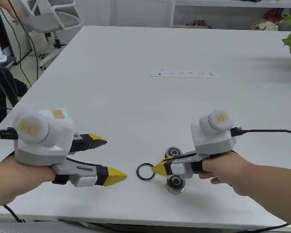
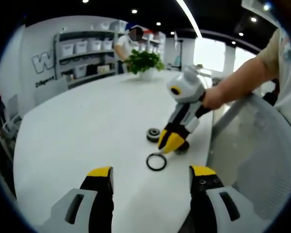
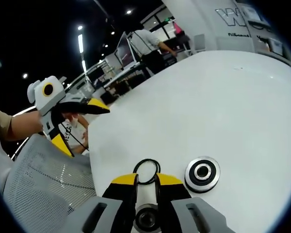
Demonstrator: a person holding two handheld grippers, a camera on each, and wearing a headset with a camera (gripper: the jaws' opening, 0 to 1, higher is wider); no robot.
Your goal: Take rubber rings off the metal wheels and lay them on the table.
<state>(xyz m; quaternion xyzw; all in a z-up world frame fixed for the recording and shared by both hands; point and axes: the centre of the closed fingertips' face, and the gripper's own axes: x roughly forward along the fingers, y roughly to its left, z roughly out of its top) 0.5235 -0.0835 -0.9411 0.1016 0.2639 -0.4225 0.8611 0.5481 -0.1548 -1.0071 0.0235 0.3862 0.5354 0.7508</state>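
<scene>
Left gripper (image 1: 114, 158) hangs jaws apart, right gripper (image 1: 158, 168) (nearly together, empty) beside one freed ring (image 1: 137, 172); the near wheel (image 1: 175, 184) likely needs stripping next.

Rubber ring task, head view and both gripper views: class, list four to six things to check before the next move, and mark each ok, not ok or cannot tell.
1. One rubber ring lies flat on the table, free of both claws: ok.
2. Left claw is open and empty, ready to grip: ok.
3. Right claw is shut with nothing seen in it: ok.
4. Near metal wheel sits right under the right claw, within reach: ok.
5. Far metal wheel has a ring on it: cannot tell.
</scene>
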